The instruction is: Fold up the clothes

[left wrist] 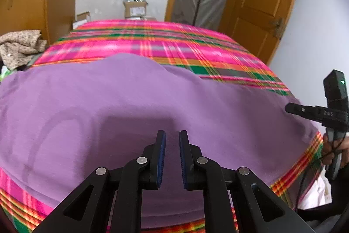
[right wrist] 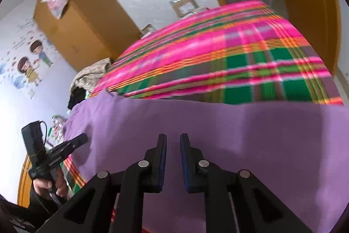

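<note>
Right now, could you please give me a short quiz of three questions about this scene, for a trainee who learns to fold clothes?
1. True or false: the left gripper is clamped on the purple garment.
2. What covers the bed under the garment? A) a white sheet B) a pink plaid cloth C) a grey blanket
3. Fill in: the beige clothes pile lies at the bed's far ____ corner, in the left wrist view.

Key
1. False: its jaws stand apart, nothing between them.
2. B, the pink plaid cloth.
3. left
</note>
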Tool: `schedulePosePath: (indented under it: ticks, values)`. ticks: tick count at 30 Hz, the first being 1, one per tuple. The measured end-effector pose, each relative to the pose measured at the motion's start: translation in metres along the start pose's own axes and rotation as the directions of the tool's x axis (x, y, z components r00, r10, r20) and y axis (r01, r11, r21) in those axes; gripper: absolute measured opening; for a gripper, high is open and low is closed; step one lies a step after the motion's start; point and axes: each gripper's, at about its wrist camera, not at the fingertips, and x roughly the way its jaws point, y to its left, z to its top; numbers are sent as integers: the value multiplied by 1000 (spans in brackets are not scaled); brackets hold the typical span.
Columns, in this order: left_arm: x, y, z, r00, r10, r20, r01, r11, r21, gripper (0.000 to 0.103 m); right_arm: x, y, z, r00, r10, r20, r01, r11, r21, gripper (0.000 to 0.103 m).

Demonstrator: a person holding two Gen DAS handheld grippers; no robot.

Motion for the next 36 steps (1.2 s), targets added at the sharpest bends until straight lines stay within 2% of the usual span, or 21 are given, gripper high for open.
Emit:
schedulePosePath:
  ticks: [4, 7, 13, 18, 21, 24, 26, 29, 32, 36]
  values:
    - [4, 17, 1, 999, 49, -16, -50, 998, -41, 13, 11, 11, 3, 999, 20, -35, -21, 999, -37, 14]
    - [4, 22, 0, 999, 45, -17, -46, 998, -51, 13, 24, 15, 2, 996, 4, -89, -9, 999, -52, 14]
    - [-2, 29, 1, 998, 68, 5, -68, 996, -60, 13, 30, 34, 6, 996, 2, -92, -12, 993, -115, 14]
    - [-12, 48, 0, 991, 134, 22, -131, 985, -109, 13, 45, 58, 7, 994, 25, -111, -46, 980, -194, 14]
    - [-12, 63, -3, 985, 172, 4, -170, 974, -149, 13, 54, 63, 5, 990, 31, -139, -60, 977, -205, 14]
    - [-19, 78, -8, 987, 163, 10, -159, 970, -183, 13, 60, 68, 5, 987, 34, -154, -68, 974, -217, 14]
    - [-28, 86, -12, 983, 182, 25, -174, 966, -193, 13, 63, 75, 6, 986, 41, -159, -77, 970, -231, 14]
    - [-45, 107, -14, 971, 231, 60, -211, 948, -237, 13, 68, 86, 7, 983, 65, -169, -107, 962, -252, 14]
    - [-58, 134, -17, 953, 298, 63, -267, 917, -295, 13, 78, 92, 7, 979, 78, -189, -127, 958, -257, 14]
    - [-61, 163, -19, 936, 348, 51, -310, 886, -345, 13, 88, 96, 6, 974, 87, -209, -140, 958, -251, 14]
